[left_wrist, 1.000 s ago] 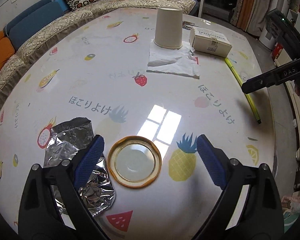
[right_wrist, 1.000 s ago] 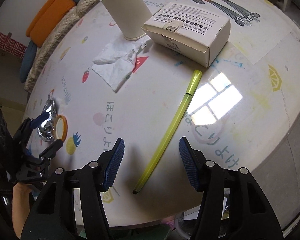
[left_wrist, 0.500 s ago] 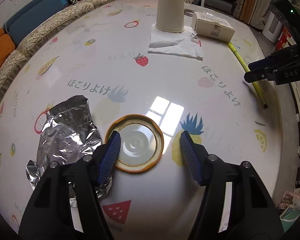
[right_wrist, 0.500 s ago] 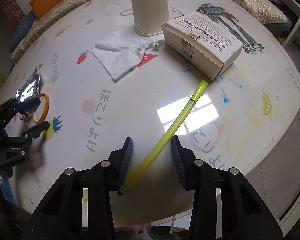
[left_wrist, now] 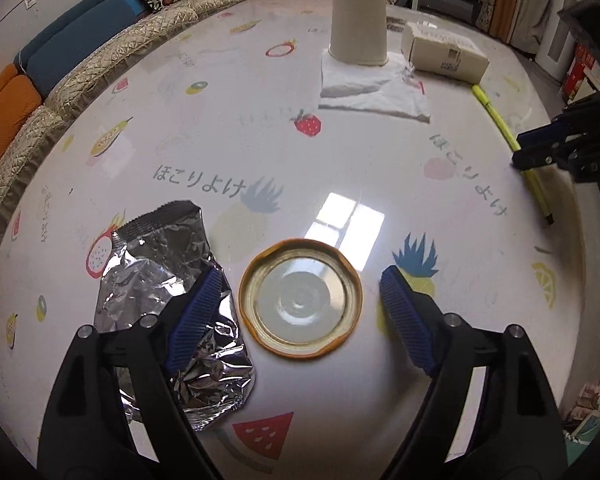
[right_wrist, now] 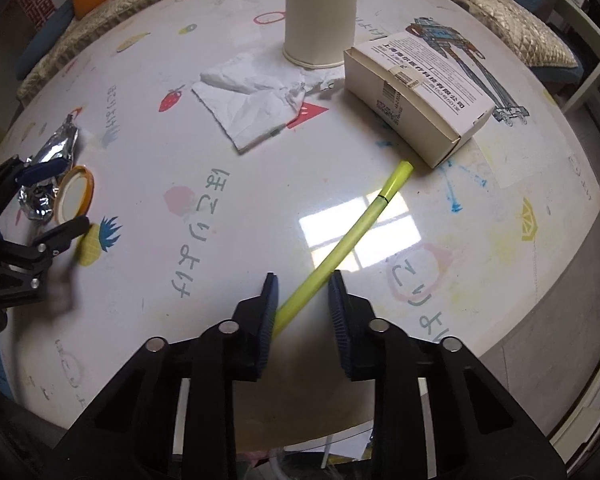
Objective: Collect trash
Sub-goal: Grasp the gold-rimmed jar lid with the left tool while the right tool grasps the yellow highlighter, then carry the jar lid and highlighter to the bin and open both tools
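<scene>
Here the lid [left_wrist: 300, 307] lies on the counter [left_wrist: 260, 152] between the released left hand-held gripper [left_wrist: 300, 312], whose jaws have just widened. The right hand-held gripper [right_wrist: 303, 312] has been closing around the straw [right_wrist: 340, 240], not yet clamped. Foil [left_wrist: 156, 272] lies beside the lid.

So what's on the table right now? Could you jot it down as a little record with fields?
table: white fruit-print top
left gripper: jaws just opening, straddling jar lid, no grip
beside lid: foil wrapper
right gripper: jaws just closing around yellow-green straw, not yet clamped
far side: upside-down paper cup, crumpled tissue, white box
</scene>
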Available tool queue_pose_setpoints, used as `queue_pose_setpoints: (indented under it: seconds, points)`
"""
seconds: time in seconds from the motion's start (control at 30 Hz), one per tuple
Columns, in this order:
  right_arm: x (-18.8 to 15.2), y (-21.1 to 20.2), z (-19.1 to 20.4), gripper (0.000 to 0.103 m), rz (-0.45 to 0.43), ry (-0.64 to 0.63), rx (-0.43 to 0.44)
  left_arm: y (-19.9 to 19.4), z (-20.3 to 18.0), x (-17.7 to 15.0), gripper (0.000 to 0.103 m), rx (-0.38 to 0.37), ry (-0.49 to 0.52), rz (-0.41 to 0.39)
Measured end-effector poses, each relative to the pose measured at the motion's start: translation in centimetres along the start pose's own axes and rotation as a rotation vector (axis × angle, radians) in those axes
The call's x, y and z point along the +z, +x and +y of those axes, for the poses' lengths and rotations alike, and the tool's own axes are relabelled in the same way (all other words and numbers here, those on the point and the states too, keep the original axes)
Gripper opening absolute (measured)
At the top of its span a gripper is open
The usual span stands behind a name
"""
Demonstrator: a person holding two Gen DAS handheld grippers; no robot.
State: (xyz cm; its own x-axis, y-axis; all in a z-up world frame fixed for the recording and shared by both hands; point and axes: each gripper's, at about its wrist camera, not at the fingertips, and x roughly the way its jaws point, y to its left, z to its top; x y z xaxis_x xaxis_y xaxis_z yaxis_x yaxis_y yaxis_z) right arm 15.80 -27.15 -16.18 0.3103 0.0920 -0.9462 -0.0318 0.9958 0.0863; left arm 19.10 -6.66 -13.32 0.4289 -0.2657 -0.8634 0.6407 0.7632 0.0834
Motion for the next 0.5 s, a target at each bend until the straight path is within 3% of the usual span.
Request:
queue_pose_setpoints:
  seconds: [0.03,0.13,0.37,0.5]
  points:
    - [-0.1,0.0,0.2,0.019,0.000,-0.016,-0.001,0.1,0.3,-0.1,0.077,-0.024,-0.025,0.010]
    - [-0.5,-0.1,0.6,0.011,0.005,-0.031,0.024,-0.2,0.5,-0.2,0.059,-0.051,-0.055,0.011]
    - [-1.9,-1.2,1.2,0.008,0.007,-0.031,0.114,-0.9,-0.4,-0.6,0.058,-0.054,-0.034,0.024]
    - [-1.9,-3.0,0.6,0.008,-0.017,-0.007,0.181,-2.5,-0.8,-0.5,0.058,-0.042,-0.033,-0.009]
